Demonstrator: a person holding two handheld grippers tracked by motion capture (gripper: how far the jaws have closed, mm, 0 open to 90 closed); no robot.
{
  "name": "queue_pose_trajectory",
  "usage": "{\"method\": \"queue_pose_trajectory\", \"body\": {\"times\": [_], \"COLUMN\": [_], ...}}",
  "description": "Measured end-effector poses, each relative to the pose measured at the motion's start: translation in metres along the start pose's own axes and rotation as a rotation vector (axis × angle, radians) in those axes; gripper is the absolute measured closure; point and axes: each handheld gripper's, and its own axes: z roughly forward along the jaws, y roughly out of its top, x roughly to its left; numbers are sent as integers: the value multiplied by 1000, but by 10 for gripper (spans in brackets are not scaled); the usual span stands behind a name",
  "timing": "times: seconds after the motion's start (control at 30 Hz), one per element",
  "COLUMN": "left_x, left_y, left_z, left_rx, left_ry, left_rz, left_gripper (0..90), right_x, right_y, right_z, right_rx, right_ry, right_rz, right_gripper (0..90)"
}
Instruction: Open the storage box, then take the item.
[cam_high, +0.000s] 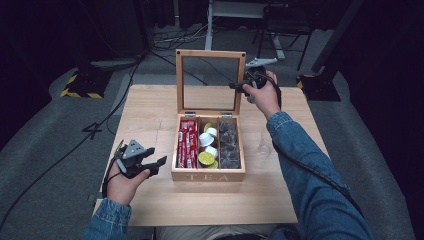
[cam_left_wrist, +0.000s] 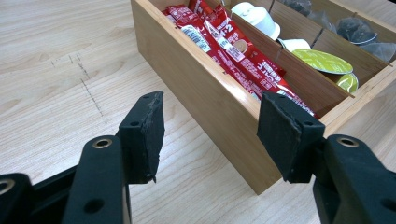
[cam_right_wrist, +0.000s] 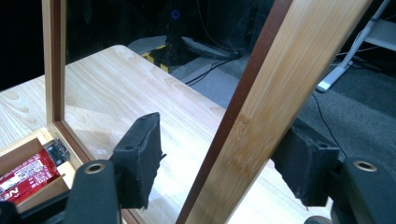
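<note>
Both grippers gape: right gripper, upper centre, straddles the upright lid unpinched, next closing it; left gripper idles empty.

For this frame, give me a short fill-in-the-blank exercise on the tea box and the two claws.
1. The lid of the tea box stands ____.
2. The right claw has the lid's wooden ____ between its pads.
3. The red packets fill the box's ____ compartment in the high view.
4. The left claw holds ____.

Missing words: open (upright); frame; left; nothing
</note>
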Motion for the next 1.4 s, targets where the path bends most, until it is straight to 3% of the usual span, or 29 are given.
{"method": "queue_pose_trajectory", "body": {"times": [0.27, 0.57, 0.7, 0.77, 0.9, 1.13, 1.4], "left_x": [0, -1, 0, 3, 4, 2, 4], "left_y": [0, 5, 7, 8, 9, 11, 6], "left_z": [2, 9, 9, 9, 9, 13, 14], "left_rx": [7, 23, 31, 53, 55, 67, 86], "left_ry": [-6, -18, -28, -15, -14, -26, -15], "left_rz": [0, 21, 19, 41, 32, 42, 32], "left_gripper": [415, 396, 382, 376, 373, 369, 341], "right_x": [-2, -4, -2, -1, 3, 14, 36], "right_y": [0, 1, 1, 1, -1, -12, -34], "right_z": [-3, -28, -45, -56, -75, -106, -123], "right_rx": [-6, -40, -32, -38, -51, -55, -25], "right_ry": [-18, -2, 25, 42, 74, 124, 166], "right_rz": [15, 34, 35, 37, 40, 45, 19], "right_gripper": [268, 247, 264, 268, 279, 302, 308]}}
